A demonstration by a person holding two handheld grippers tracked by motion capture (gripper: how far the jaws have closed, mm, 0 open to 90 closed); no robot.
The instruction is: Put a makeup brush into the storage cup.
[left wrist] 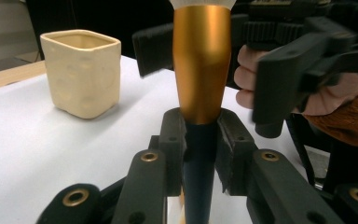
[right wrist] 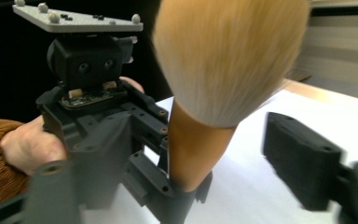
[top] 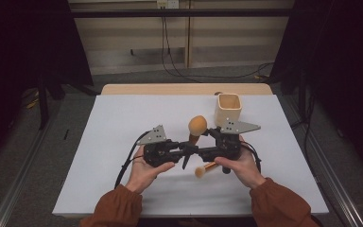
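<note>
Nearest to the person, two hands in rust-coloured sleeves hold the grippers over the white table (top: 123, 189). Between them, a little closer to the near edge, a second brush (top: 204, 169) with a gold handle lies flat on the table, just under the right hand.

The left gripper (top: 185, 150) is clenched on the dark lower handle of a makeup brush (top: 196, 130) — in the left gripper view its two black jaws press on both sides of this dark stem, and the golden ferrule (left wrist: 201, 60) rises straight up from them. So the brush stands almost upright, with its round tan bristle head on top, above the middle of the table and not touching it.

The right gripper (top: 207, 152) faces the left one from the other side. Its jaws stand apart, one on each side of the brush; in the right gripper view the gold ferrule and the big soft head (right wrist: 230, 56) are between them, but the pads do not press on the brush. One jaw (right wrist: 303, 158) looks blurred there.

Farther away, to the right behind the right gripper, a cream square cup (top: 228, 108) stands upright on the table — well apart from the brush. Behind it the wooden edge (top: 170, 89) of the table shows, and then cables on the floor by the wall.
</note>
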